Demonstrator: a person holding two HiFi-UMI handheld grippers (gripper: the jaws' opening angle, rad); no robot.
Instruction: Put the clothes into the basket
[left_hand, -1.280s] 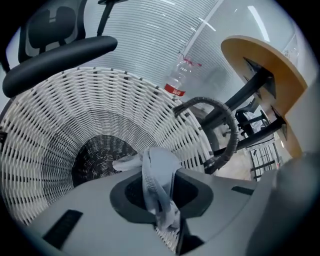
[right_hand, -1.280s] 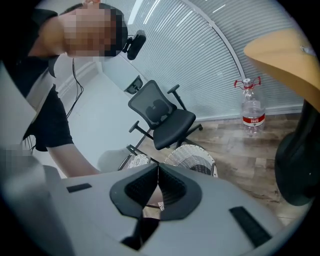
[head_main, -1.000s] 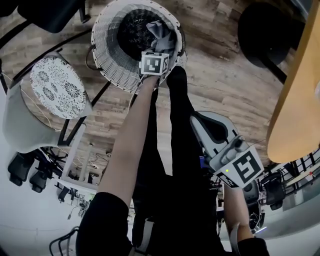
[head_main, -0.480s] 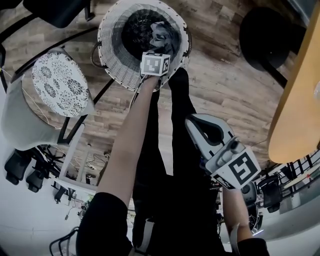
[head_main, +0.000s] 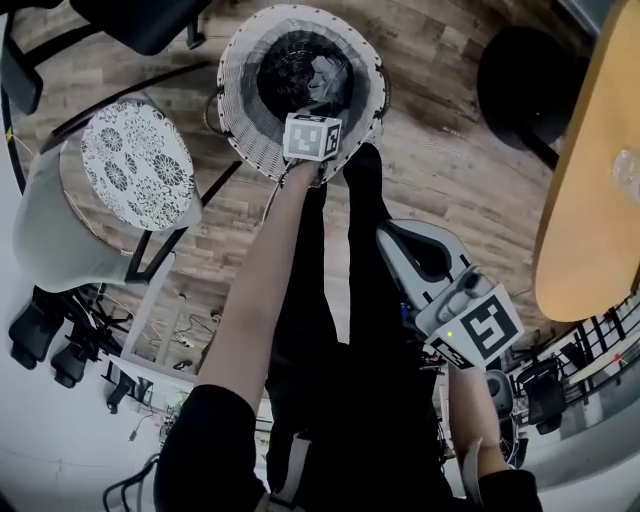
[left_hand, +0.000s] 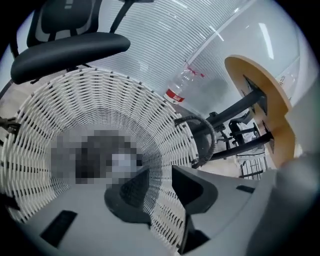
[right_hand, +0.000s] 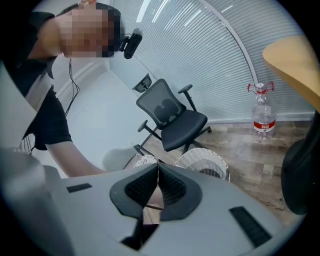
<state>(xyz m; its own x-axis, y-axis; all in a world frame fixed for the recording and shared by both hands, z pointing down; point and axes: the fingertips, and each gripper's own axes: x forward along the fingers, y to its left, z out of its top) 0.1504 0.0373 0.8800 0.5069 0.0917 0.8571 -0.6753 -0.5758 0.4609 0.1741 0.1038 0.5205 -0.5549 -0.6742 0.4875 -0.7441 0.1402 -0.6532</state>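
**Student:** Where do the clothes (head_main: 325, 75) lie in this view?

**Instructor:** Inside the white wicker basket (head_main: 245, 110), which stands on the wooden floor (head_main: 450, 150). They form a grey heap against the dark interior, on the side nearest the person. No garment is visible outside it, so the task appears to be at or close to its end.

**Student:** And the two tools?

**Instructor:** The left hand-held gripper (left_hand: 160, 172) hangs over the near rim, pointing down into the basket. Its jaws stand a little apart, and only the wicker wall shows through the gap; it grips nothing. The right hand-held gripper (right_hand: 157, 166) is held near the person's body, well apart from the basket, with its jaws closed tip to tip on nothing.

**Student:** What could go wrong from here?

**Instructor:** Three hazards, as a judgement:
- The left jaws are close to the weave, so a sideways move could hook a strand and tip or drag the light basket.
- A fold of cloth caught on a jaw pad could be lifted back out.
- The basket stands between the patterned stool (head_main: 135, 165) and the person's foot (head_main: 358, 165), so a careless step could knock it.
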